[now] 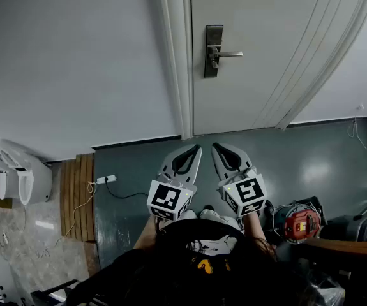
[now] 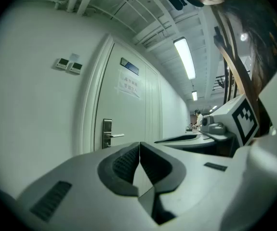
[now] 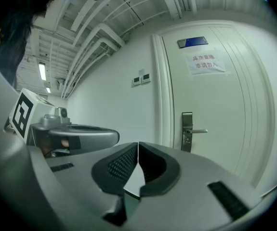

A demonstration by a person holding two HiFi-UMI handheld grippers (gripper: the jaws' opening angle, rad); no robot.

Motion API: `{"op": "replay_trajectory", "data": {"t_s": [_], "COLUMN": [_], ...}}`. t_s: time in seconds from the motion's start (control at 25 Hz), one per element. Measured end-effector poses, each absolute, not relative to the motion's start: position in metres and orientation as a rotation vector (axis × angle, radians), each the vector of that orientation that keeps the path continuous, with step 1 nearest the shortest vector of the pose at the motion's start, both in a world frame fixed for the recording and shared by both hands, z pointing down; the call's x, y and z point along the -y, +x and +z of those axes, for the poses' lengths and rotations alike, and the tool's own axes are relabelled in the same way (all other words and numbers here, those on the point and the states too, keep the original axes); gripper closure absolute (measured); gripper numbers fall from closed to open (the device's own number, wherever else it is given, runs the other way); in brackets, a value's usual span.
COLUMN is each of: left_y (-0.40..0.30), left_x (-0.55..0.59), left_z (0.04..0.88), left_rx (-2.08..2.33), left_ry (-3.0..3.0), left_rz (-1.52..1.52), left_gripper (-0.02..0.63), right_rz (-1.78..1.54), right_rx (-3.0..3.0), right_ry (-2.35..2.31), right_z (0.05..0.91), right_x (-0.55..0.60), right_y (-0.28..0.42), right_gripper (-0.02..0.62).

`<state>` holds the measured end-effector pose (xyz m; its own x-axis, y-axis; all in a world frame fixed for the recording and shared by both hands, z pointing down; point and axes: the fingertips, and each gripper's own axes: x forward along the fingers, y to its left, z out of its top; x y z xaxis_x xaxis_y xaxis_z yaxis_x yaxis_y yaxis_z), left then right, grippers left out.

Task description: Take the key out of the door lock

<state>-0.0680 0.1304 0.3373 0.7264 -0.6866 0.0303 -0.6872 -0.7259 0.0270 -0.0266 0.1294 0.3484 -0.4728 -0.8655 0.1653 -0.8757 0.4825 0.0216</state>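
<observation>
The lock plate sat on the door, at 12 o'clock from your grippers and well apart from them. Its long axis ran upright, and its lever handle pointed toward 3 o'clock. The key was too small to make out on the plate, so its direction could not be told. You held the left gripper and the right gripper side by side, tips toward the door. Each had its jaws closed together on nothing.

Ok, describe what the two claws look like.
Both the left claw and right claw are light grey moulded shells with dark ribbed pads inside. Each carries a white cube printed with black square markers.
</observation>
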Motion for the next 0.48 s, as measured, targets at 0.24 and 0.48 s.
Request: {"op": "replay_trajectory", "data": {"t_s": [0.24, 0.48], "left_y": [-0.075, -0.082], "left_x": [-0.137, -0.143], "left_z": [0.34, 0.344], "left_rx": [1.131, 1.11], "left_ry": [2.889, 2.889], "left_rz": [0.034, 0.042], "left_gripper": [0.597, 0.597], "right_rz": [0.112, 0.127], "right_rx": [2.564, 2.544], "right_ry": [1.557, 1.597], "right_z": [0.351, 0.356], "right_x": [-0.134, -0.14], "right_y": [-0.033, -0.039], "right_gripper": [0.588, 0.588]}}
